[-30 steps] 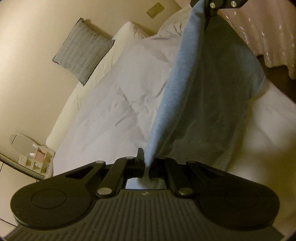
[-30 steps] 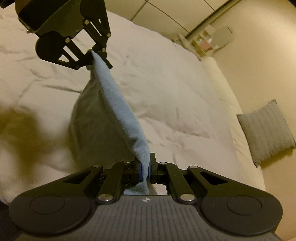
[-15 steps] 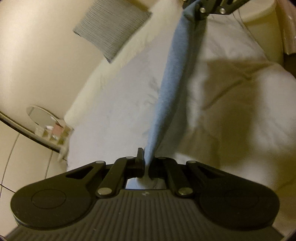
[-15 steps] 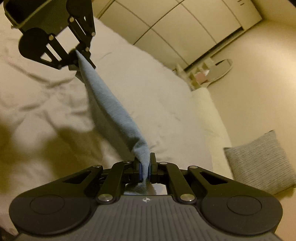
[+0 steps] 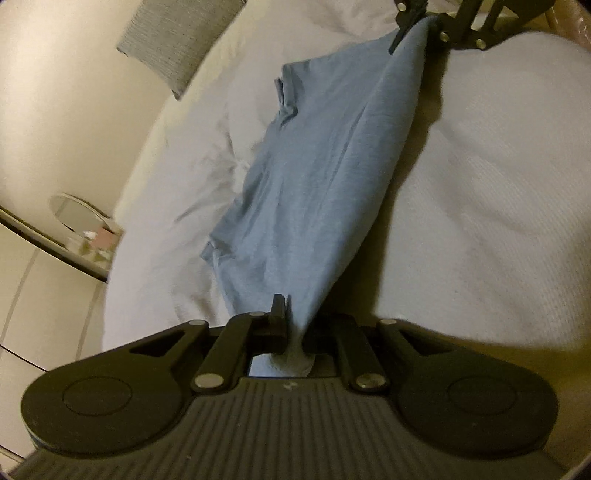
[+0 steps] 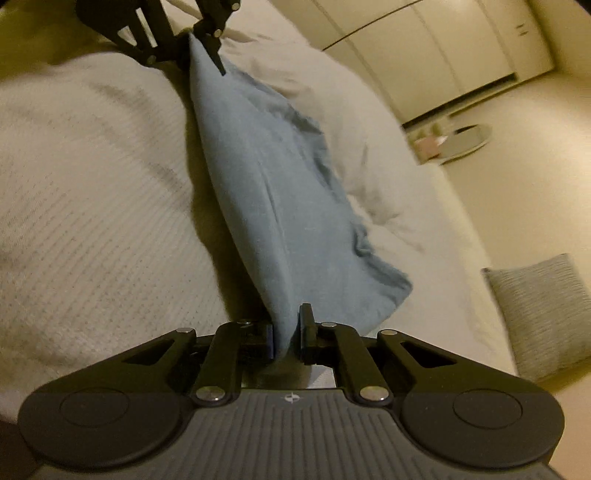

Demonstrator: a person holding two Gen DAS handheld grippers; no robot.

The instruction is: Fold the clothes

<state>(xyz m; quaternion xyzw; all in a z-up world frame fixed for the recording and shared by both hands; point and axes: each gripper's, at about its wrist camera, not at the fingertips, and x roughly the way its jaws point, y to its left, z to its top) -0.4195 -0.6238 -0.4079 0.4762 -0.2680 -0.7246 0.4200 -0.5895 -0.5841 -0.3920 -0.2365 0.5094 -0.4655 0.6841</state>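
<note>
Blue fabric, a light-blue garment (image 5: 325,177), was stretched between the two hand-held grippers above a white bed (image 5: 498,192). The left gripper (image 5: 293,321) had its jaws closed tight on one gathered corner of the garment, with a wad of cloth bunched behind the fingers. The right gripper (image 6: 287,332) pinched the opposite corner in the same manner, its jaws narrowed onto the cloth. In each wrist view the other gripper appeared at the far end of the garment, clamped on its corner: the right gripper near the top edge of the left view (image 5: 421,22), the left gripper at the top of the right view (image 6: 199,37). The edge between the two grips ran taut. The remainder of the garment sagged to one side and lay in wrinkles on the bed cover. A grey cushion (image 6: 543,314) leaned against the wall beside the bed. Both views were slightly blurred.
</note>
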